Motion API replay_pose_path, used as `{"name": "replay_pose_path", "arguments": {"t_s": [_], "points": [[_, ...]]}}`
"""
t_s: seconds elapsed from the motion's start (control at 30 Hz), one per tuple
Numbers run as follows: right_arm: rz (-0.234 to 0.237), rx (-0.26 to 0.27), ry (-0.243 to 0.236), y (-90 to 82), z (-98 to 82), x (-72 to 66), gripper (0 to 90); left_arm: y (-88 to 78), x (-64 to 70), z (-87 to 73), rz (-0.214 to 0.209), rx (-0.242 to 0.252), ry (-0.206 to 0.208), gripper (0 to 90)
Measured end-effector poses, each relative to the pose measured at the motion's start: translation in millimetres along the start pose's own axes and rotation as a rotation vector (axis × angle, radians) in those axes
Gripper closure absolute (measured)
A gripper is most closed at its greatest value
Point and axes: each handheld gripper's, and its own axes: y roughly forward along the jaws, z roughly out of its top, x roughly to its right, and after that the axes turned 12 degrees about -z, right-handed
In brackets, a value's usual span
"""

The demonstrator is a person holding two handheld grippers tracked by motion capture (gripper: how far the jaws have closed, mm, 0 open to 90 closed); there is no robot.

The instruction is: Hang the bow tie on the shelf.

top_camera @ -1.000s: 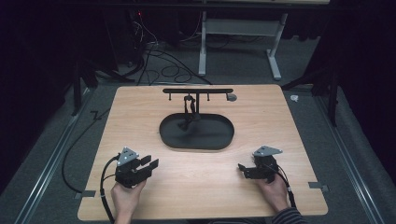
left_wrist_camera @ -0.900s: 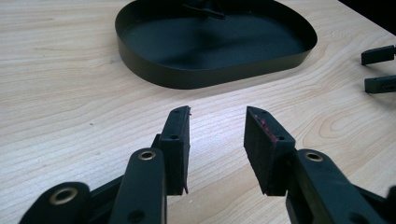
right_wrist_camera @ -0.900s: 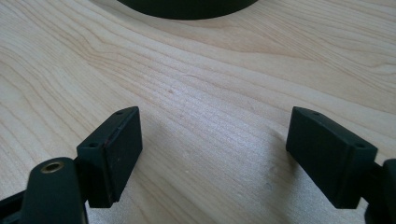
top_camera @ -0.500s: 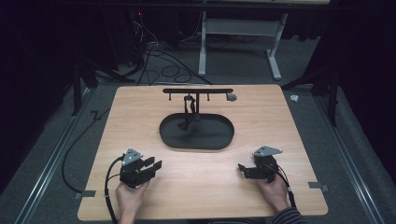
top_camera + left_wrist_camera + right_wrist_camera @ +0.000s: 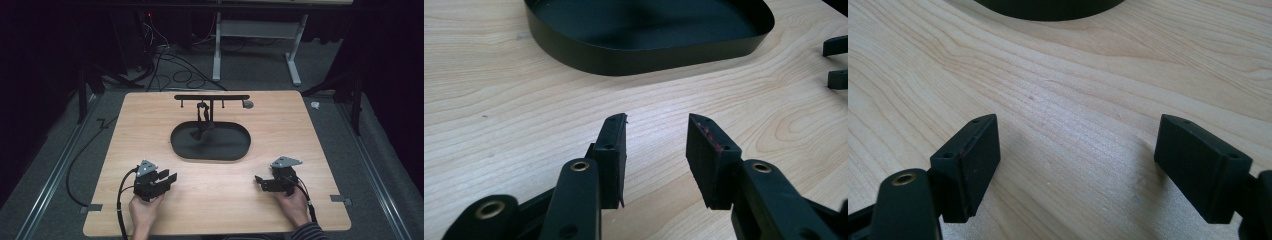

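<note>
Left gripper (image 5: 167, 180) low over the near-left tabletop (image 5: 125, 130), held in a hand (image 5: 144, 211), fingers (image 5: 611, 150) partly spread with nothing between them, aimed toward the tray. Cable looping back from it along the tabletop edge. Centre: black oval tray (image 5: 210, 141), resting flat, well apart from both grippers; a dark stand with a crossbar (image 5: 211, 97) rising at its far rim, a small dark item hanging from the bar over the tray. Right gripper (image 5: 261, 182) near the near-right edge, held in a hand (image 5: 293, 204), fingers (image 5: 970, 160) spread wide over bare wood, pinching nothing, pointed leftward.
</note>
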Motion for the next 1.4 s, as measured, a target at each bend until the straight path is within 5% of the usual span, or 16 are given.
{"name": "replay_pose_path", "arguments": {"t_s": [1.4], "points": [[0.001,-0.003,-0.001,-0.3,-0.1,-0.2,19.7,40.4,-1.0,-7.5,0.144,-0.099,0.074,52.4]]}}
